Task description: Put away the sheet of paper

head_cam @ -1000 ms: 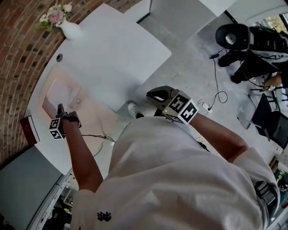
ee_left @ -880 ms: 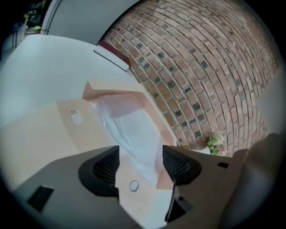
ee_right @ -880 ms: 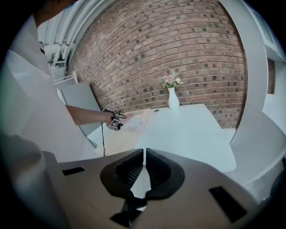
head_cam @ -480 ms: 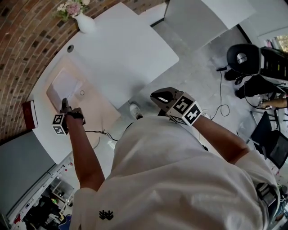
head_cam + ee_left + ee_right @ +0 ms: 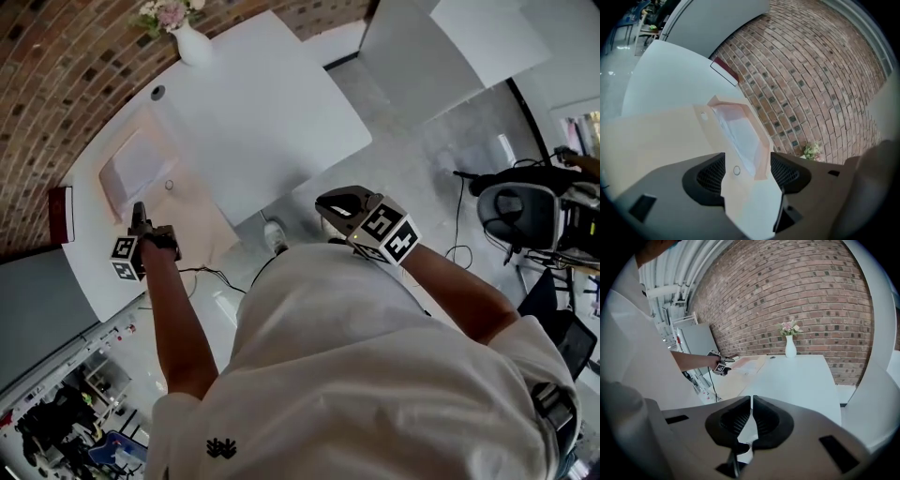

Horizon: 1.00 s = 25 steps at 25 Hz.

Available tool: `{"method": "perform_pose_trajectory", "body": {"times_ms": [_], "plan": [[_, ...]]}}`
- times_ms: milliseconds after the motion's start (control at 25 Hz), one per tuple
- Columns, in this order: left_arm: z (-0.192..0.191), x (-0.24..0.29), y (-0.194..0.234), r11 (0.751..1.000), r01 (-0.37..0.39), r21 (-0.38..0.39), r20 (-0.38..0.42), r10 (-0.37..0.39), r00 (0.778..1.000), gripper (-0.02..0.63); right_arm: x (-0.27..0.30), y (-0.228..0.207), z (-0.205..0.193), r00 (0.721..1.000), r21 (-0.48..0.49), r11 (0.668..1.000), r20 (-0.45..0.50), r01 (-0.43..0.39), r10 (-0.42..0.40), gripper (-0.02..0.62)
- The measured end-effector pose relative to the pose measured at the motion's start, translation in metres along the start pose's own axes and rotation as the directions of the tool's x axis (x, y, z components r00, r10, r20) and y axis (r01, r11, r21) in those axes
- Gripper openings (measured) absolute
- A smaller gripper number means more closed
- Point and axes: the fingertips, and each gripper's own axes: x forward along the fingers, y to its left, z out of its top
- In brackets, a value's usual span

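Observation:
A beige folder [image 5: 192, 225] lies spread open on the left of the white table [image 5: 272, 103]. A white sheet of paper [image 5: 141, 161] rests in the folder's shallow pocket by the brick wall. In the left gripper view the same sheet [image 5: 740, 133] lies just ahead of my jaws, with the folder's round snap [image 5: 736, 170] between them. My left gripper [image 5: 139, 210] [image 5: 746, 161] is open low over the folder and holds nothing. My right gripper [image 5: 330, 199] [image 5: 752, 401] is shut and empty, held in the air off the table's near edge.
A white vase of flowers [image 5: 192, 42] stands at the table's far corner. A red book [image 5: 61, 214] lies at the left end beside the brick wall [image 5: 56, 66]. An office chair [image 5: 525, 211] and a cable [image 5: 459, 234] are on the floor to the right.
The head view has swung, so the table and the chair sit differently in the picture. Both grippers keep about the same places relative to the table and folder.

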Motion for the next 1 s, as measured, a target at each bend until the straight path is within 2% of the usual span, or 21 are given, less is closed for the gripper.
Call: {"method": "perform_pose_trajectory", "body": {"times_ms": [200,360,600,800,920,1000], "plan": [[-0.023,-0.034,-0.007,0.999,0.022,0.023,0.018,-0.023,1.0,0.287,-0.018,-0.003,-0.004,0.999,-0.032,0.998,-0.01,-0.047,0.047,0.038],[-0.047,-0.055,-0.02,0.998,0.051,0.046,0.003,-0.051,0.999,0.287,-0.025,-0.007,-0.002,0.996,-0.061,0.994,-0.027,-0.087,0.086,0.038],[-0.105,-0.083,-0.036,0.988,0.11,0.107,-0.078,-0.101,0.992,0.287,-0.031,-0.012,-0.01,0.988,-0.1,0.983,-0.052,-0.153,0.148,0.037],[-0.153,-0.112,-0.05,0.974,0.166,0.153,-0.165,-0.14,0.976,0.284,-0.038,-0.014,-0.014,0.982,-0.128,0.976,-0.081,-0.178,0.169,0.034],[-0.169,-0.132,-0.055,0.965,0.185,0.186,-0.194,-0.149,0.97,0.235,-0.041,-0.012,-0.018,0.974,-0.147,0.967,-0.128,-0.207,0.188,0.031],[-0.181,-0.141,-0.06,0.957,0.208,0.203,-0.217,-0.163,0.962,0.232,-0.039,-0.01,-0.013,0.972,-0.156,0.962,-0.106,-0.226,0.211,0.029]]}}
